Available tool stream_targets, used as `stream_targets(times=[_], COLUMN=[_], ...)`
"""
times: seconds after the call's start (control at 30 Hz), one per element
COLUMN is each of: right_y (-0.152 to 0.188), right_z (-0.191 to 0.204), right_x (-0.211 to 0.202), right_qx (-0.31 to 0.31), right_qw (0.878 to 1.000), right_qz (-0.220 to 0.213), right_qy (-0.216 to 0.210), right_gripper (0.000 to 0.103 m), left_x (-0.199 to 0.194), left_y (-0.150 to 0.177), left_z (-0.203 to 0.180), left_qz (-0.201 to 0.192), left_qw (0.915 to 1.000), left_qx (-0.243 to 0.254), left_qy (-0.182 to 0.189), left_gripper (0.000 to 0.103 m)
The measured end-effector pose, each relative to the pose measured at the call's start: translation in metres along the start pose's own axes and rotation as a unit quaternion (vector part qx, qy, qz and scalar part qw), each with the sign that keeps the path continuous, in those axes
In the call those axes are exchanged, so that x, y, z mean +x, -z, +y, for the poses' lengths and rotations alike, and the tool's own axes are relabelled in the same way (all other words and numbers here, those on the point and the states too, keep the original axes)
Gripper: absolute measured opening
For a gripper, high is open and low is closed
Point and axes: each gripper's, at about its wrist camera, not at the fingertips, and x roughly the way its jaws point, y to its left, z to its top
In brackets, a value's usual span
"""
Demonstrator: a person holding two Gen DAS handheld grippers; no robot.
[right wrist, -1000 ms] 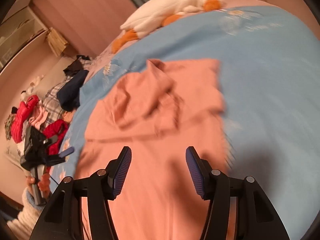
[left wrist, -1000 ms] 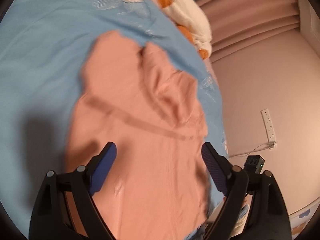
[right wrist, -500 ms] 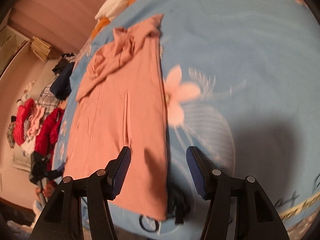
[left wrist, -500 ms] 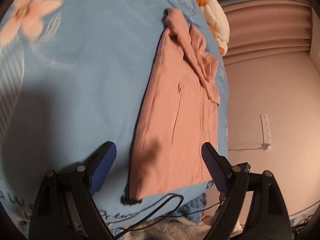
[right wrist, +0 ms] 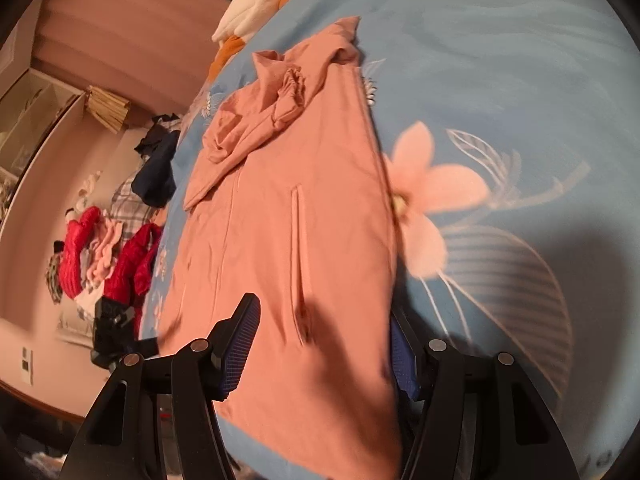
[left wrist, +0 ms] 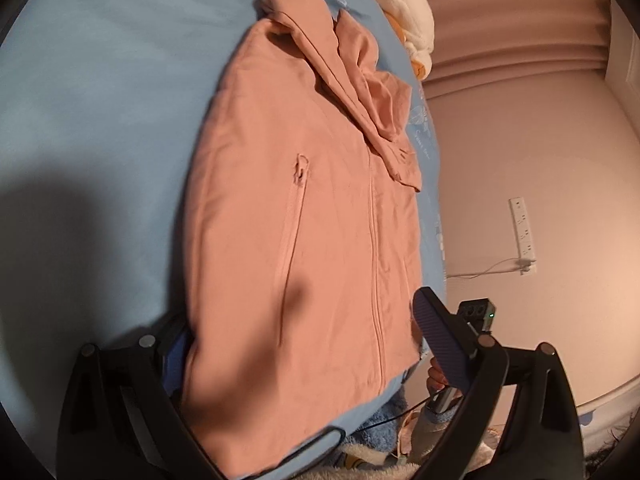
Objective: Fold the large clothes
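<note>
A salmon-pink zip jacket lies flat on a light blue bedsheet, hood end far, hem end near. It also shows in the right wrist view. My left gripper is open over the hem; its left finger is partly hidden under the jacket's left edge, its right finger stands past the right edge. My right gripper is open over the hem, with its right finger partly hidden by the jacket's right edge.
A white and orange plush toy lies at the bed's far end. A pile of red, pink and dark clothes lies left of the bed. A wall socket strip with a cable is on the right wall. The sheet has a pink flower print.
Both grippers have moved in close to the jacket's hem, which now lies between their open fingers. The jacket lies flat and has not shifted.
</note>
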Motion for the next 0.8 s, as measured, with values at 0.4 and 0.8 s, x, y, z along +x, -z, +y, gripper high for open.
stream_targets(times=[0.4, 0.8], right_y=[0.050, 0.045], right_z=[-0.005, 0.012], right_x=[-0.028, -0.018], right_qx=[-0.030, -0.059], right_qw=[0.999, 0.998], right_qz=[0.012, -0.004], right_qy=[-0.017, 0.002], right_gripper=[0.061, 0.014], left_x=[-0.012, -0.014], left_y=[0.038, 0.032], left_z=[0.012, -0.001], left_qz=[0.006, -0.025], left_qw=[0.9996, 0.9995], left_qx=[0.013, 0.003], left_qy=[-0.025, 0.016], left_gripper=[0.058, 0.006])
